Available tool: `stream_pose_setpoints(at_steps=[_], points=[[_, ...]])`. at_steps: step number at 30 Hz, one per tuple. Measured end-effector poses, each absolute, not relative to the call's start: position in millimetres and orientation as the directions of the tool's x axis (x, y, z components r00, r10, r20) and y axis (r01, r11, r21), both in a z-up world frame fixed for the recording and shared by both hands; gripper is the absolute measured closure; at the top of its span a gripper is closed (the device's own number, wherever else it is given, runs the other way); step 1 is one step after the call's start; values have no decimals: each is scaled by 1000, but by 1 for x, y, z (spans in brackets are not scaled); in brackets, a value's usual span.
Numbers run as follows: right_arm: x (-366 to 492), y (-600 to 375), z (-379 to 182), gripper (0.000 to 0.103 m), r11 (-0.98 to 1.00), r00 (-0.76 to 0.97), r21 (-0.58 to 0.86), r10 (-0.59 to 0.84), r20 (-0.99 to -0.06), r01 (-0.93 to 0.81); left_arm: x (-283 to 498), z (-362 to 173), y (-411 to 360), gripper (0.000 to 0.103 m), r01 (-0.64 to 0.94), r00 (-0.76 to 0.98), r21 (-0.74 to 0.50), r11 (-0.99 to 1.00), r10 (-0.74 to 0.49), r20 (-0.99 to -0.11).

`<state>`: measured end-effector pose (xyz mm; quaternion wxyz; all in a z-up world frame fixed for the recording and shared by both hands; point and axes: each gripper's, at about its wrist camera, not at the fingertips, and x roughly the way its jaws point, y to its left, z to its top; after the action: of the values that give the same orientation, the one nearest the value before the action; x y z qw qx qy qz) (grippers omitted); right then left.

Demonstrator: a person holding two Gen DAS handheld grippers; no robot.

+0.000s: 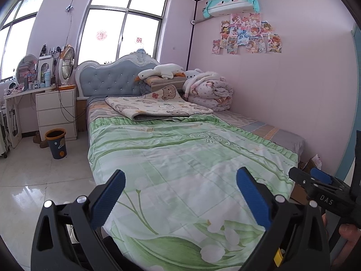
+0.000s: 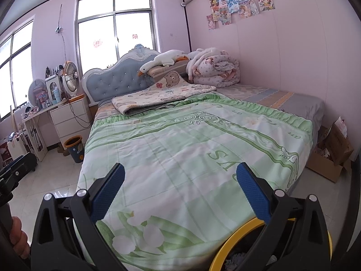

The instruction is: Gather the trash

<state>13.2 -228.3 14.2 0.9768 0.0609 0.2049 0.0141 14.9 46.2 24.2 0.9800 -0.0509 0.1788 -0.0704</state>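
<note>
Both grippers hover over the foot of a bed with a green floral quilt (image 1: 180, 158). My left gripper (image 1: 180, 187) is open with nothing between its blue pads. My right gripper (image 2: 180, 187) is also open and holds nothing; it shows in the left wrist view as a black tool (image 1: 315, 185) at the right edge. Right under the right gripper is a yellow-rimmed bin (image 2: 227, 246) with pale scraps inside. A dark bin with an orange rim (image 1: 56, 143) stands on the floor left of the bed. No loose trash shows on the quilt.
A folded bear blanket (image 1: 158, 107), a goose plush (image 1: 161, 72) and a rolled duvet (image 1: 209, 90) lie at the bed's head. A white drawer unit (image 1: 57, 113) with fans stands at the left. An open cardboard box (image 2: 331, 158) sits between bed and pink wall. The floor is glossy tile (image 1: 33, 187).
</note>
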Motion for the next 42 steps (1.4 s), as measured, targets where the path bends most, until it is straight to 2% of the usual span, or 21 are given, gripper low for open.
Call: stream_pose_setpoints(at_steps=[42], points=[[16, -239, 6, 8, 989, 908, 146, 48, -416, 15, 14, 23, 43, 8, 143, 923, -117, 983, -175, -343]])
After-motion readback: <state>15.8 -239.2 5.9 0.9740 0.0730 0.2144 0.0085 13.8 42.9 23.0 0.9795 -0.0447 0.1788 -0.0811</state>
